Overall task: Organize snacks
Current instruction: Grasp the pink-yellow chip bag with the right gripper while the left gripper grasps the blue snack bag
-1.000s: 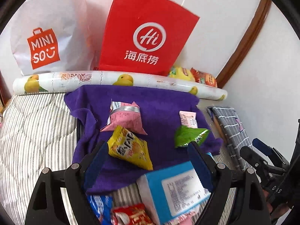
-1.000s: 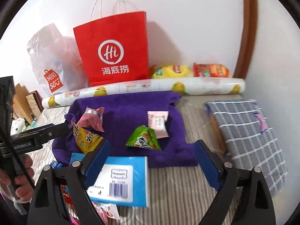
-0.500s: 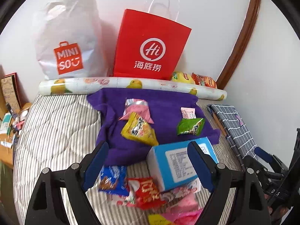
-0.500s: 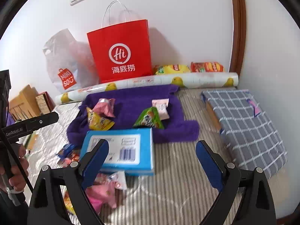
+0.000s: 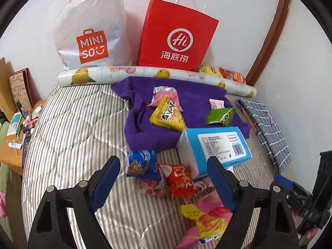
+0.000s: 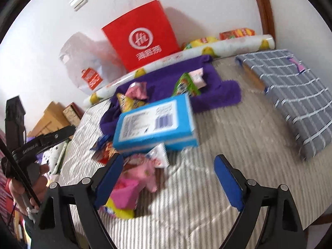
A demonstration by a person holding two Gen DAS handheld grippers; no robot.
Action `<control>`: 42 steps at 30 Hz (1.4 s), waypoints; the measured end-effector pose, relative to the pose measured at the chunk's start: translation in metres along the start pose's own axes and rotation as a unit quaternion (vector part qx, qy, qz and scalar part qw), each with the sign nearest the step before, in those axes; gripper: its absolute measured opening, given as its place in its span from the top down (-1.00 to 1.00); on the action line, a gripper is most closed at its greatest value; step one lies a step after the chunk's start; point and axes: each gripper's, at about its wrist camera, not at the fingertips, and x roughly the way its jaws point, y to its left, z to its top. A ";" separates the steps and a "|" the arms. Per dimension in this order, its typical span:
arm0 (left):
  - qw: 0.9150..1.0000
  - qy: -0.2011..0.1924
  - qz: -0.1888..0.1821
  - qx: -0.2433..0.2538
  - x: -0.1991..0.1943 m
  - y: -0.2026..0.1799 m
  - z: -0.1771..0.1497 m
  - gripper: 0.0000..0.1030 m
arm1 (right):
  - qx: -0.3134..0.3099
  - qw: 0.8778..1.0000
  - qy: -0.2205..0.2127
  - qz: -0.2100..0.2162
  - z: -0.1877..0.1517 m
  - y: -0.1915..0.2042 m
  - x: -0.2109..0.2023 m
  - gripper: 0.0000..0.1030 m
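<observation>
Striped bedding (image 5: 78, 128) fills the lower half of both wrist views, a grey-and-white quilted cover that serves as the work surface. White wall (image 5: 238, 4) rises behind it, with a curved brown wooden trim (image 5: 267, 41) at upper right and a light switch (image 6: 78, 1) at upper left of the right view. Against the wall stand a white Miniso bag (image 5: 91, 31) and a red paper bag (image 5: 178, 35), with a fruit-printed roll (image 5: 145, 72) lying along their base. A purple towel (image 5: 137, 124) spreads at frame centre, carrying a yellow snack packet (image 5: 168, 116), a pink packet (image 5: 166, 95) and a green packet (image 5: 220, 116). A blue box (image 5: 217, 145) sits at the towel's near edge, and loose snacks (image 5: 166, 176) are heaped on the stripes below it. A grey checked cloth (image 5: 267, 128) lies at right. A cluttered wooden side table (image 5: 12, 145) shows at the left edge.

The left gripper (image 5: 164, 184) hangs released above the heap, holding nothing. The right gripper (image 6: 168, 178), its view blurred, has just been narrowing its jaws slightly, yet they stand wide with nothing grasped.
</observation>
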 end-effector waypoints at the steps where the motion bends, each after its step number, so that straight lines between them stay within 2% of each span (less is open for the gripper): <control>1: 1.000 0.001 0.001 0.000 0.000 0.001 -0.001 -0.63 | -0.002 1.000 0.003 0.005 -0.005 0.003 0.000 -0.73; 7: 1.000 0.005 0.011 -0.010 -0.003 0.013 -0.006 -0.64 | -0.007 0.998 0.054 0.038 -0.044 0.032 0.025 -0.73; 12: 0.999 0.000 0.037 -0.003 -0.007 0.022 -0.009 -0.66 | -0.013 0.994 0.089 0.056 -0.060 0.054 0.046 -0.73; 17: 0.999 0.000 0.034 -0.021 -0.007 0.038 -0.013 -0.66 | -0.034 0.993 0.099 0.047 -0.064 0.076 0.061 -0.73; 24: 0.999 0.013 0.027 -0.027 0.006 0.048 -0.018 -0.66 | -0.020 0.991 0.127 0.046 -0.067 0.082 0.093 -0.73; 29: 0.999 0.028 0.028 -0.025 0.019 0.050 -0.023 -0.66 | -0.040 0.992 0.108 0.055 -0.067 0.083 0.090 -0.51; 36: 0.998 0.045 0.034 -0.020 0.040 0.044 -0.026 -0.66 | -0.062 0.993 0.081 0.056 -0.064 0.074 0.061 -0.47; 42: 0.998 0.049 0.029 -0.022 0.056 0.038 -0.020 -0.66 | -0.061 0.996 0.045 0.038 -0.054 0.045 0.031 -0.47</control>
